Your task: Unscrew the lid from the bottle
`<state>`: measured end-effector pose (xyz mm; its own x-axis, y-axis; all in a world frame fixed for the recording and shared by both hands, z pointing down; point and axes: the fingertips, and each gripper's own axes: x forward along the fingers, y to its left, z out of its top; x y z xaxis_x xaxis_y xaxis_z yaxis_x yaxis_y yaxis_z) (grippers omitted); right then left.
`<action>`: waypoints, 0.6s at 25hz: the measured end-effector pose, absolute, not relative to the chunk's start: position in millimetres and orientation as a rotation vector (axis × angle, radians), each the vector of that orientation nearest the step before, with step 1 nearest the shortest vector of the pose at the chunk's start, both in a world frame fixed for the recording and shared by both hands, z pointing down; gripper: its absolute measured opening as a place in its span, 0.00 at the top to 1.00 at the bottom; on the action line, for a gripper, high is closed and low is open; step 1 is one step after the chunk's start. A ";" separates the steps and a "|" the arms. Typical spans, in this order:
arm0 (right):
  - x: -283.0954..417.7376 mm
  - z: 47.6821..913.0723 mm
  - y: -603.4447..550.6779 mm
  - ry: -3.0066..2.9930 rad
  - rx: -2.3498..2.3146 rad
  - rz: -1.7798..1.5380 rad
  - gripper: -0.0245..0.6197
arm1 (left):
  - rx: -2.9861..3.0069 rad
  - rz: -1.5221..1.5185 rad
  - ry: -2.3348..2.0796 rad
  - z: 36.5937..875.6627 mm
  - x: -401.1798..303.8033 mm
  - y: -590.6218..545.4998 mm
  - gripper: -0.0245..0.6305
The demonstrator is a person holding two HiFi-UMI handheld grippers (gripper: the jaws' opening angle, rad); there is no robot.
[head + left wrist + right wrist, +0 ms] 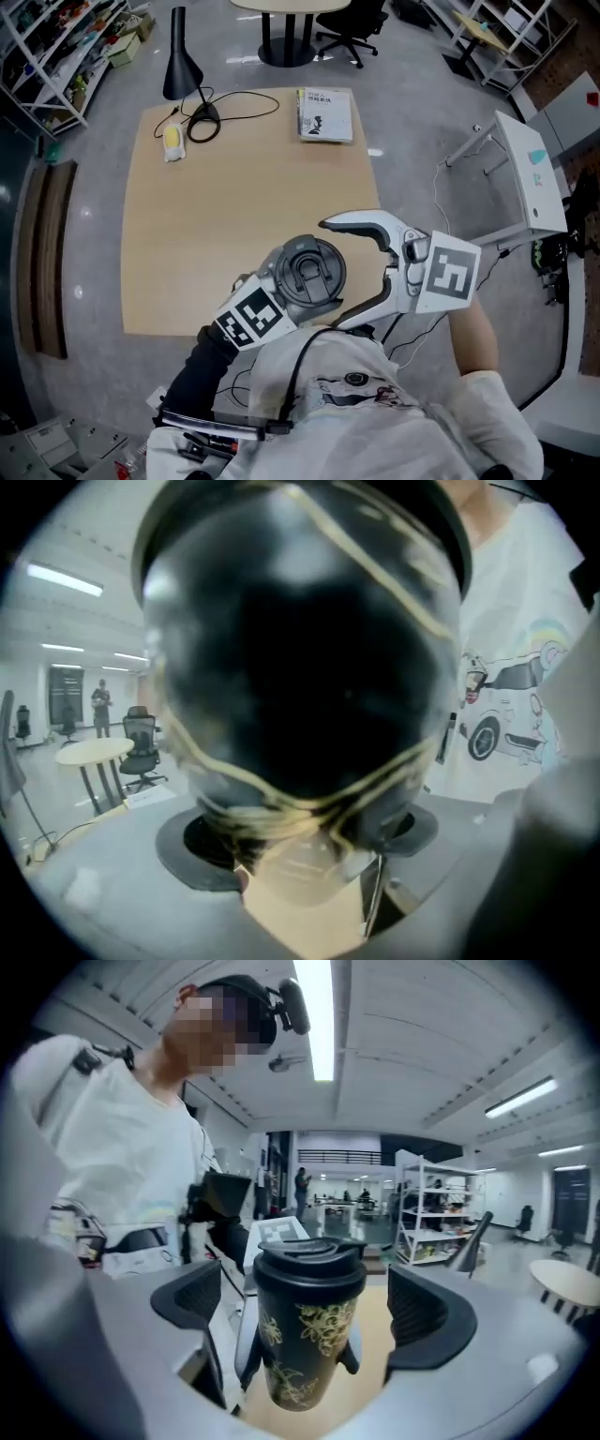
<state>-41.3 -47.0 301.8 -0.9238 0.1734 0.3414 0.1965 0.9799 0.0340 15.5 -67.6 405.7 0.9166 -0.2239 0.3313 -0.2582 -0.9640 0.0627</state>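
Observation:
The bottle (303,1340) is a black tumbler with a gold flower pattern. Its black lid (305,272) sits on top and faces up in the head view. My left gripper (307,834) is shut on the bottle's lower body and holds it above the table's near edge; the dark body fills the left gripper view. Two of its fingers (246,1354) show clasping the bottle in the right gripper view. My right gripper (330,275) is open, its white jaws standing on either side of the lid with gaps. Its dark pads (199,1299) touch nothing.
The tan table (206,216) carries a black desk lamp (180,70) with a coiled cable, a small yellow object (172,141) and a booklet (325,114) along its far edge. A white stand (525,178) is at the right. An office chair (352,23) and a round table lie beyond.

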 end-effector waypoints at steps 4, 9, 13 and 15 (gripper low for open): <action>-69.3 301.9 -51.5 -2.885 -0.135 -0.133 0.20 | 2.965 0.550 -0.398 409.0 13.1 -73.1 0.36; -47.7 310.8 -16.3 -2.774 -0.626 -0.233 0.25 | 3.017 0.579 -0.063 412.0 29.8 -30.0 0.36; -38.1 294.4 9.4 -2.759 -0.975 -0.135 0.25 | 3.036 0.523 0.191 398.5 41.9 2.6 0.36; -40.7 284.0 12.1 -2.790 -1.018 -0.098 0.25 | 3.037 0.490 0.225 392.4 41.5 5.7 0.36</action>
<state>-40.7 12.1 284.0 -0.7528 0.6328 0.1810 0.6439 0.7651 0.0034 41.5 5.7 392.4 0.9390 0.1526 0.3084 0.1344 -0.9877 0.0793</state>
